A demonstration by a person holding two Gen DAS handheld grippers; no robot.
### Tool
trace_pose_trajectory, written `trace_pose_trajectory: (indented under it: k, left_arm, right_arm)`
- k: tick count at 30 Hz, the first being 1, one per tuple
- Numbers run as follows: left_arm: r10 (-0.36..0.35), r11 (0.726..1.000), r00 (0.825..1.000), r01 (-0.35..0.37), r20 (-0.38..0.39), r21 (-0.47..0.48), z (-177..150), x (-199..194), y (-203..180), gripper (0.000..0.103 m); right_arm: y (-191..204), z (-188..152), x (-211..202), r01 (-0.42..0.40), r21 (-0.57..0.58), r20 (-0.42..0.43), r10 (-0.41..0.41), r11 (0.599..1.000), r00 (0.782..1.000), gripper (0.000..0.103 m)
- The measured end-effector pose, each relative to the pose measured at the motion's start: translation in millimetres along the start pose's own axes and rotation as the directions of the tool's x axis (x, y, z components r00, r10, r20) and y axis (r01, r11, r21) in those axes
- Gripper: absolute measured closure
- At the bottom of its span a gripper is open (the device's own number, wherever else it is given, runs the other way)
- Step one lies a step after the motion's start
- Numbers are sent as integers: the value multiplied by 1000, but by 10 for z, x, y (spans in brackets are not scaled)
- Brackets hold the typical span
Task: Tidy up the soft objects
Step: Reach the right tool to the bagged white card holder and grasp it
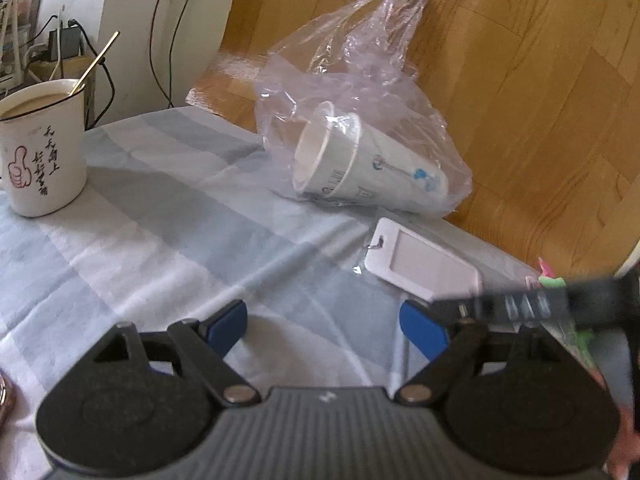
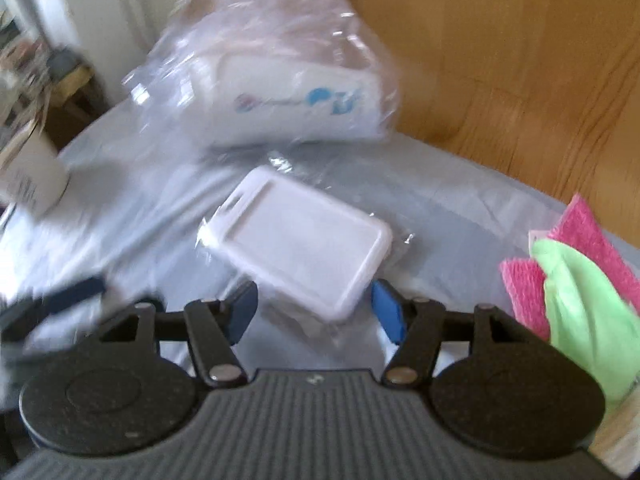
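Note:
A clear plastic bag lies on the blue-grey tablecloth with white paper cups on their side inside it. Nearer lies a white card holder in a clear wrapper. My left gripper stands open over bare cloth with nothing between its fingers. In the right wrist view my right gripper is open, and the near corner of the card holder reaches between its blue pads without touching them. The bag is blurred behind it. Pink and green cloths lie at the right.
A white mug with a drink and a gold spoon stands at the far left of the table. The table's far edge runs just behind the bag, above a wooden floor. A blurred black finger of the right gripper crosses the left view's right side.

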State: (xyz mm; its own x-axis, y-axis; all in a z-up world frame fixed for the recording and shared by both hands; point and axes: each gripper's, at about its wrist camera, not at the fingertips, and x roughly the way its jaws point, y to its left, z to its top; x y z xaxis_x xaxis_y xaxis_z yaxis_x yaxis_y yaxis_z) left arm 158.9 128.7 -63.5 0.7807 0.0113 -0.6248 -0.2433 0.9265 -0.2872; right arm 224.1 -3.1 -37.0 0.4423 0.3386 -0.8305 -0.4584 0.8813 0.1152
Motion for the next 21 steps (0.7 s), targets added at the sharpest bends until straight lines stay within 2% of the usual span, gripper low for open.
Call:
trace_pose_trajectory:
  k: [3, 6, 7, 8, 10, 13, 15, 19, 21]
  left_arm:
    - [16, 1000, 1000, -16, 13, -19, 7, -25, 43, 14]
    - [28, 998, 999, -27, 18, -50, 23, -38, 106, 14]
    - [34, 998, 999, -33, 18, -57, 26, -40, 121, 13]
    - [35, 998, 999, -34, 15, -60, 32, -35, 126, 13]
    - [35, 997, 999, -34, 15, -70, 35, -46, 146, 14]
    - [77, 992, 996, -72, 45, -105, 44, -99, 220, 13]
    - [82, 988, 995, -74, 51, -134, 53, -115, 269, 13]
    - [75, 989, 996, -69, 42, -134, 54, -93, 266, 13]
    - [67, 990, 997, -62, 31, -127, 45, -71, 250, 13]
  right_arm:
    - [81, -99, -206, 0, -57, 70, 4, 998, 998, 37]
    - [192, -153, -301, 66, -204, 118, -42, 977, 992, 24]
    - [199, -155, -301, 75, -251, 115, -47, 965, 992, 17]
    - [174, -118, -280, 51, -296, 94, -24, 954, 995, 10]
    - [185, -133, -258, 10, -402, 49, 11, 915, 999, 10]
    - [283, -200, -146, 53, -547, 53, -29, 836, 998, 10]
    - [298, -164, -53, 60, -583, 67, -25, 810, 997, 7]
    - [341, 58, 126, 31, -606, 58, 6, 795, 998, 4]
    - [306, 199, 243, 15, -576, 40, 10, 818, 999, 1]
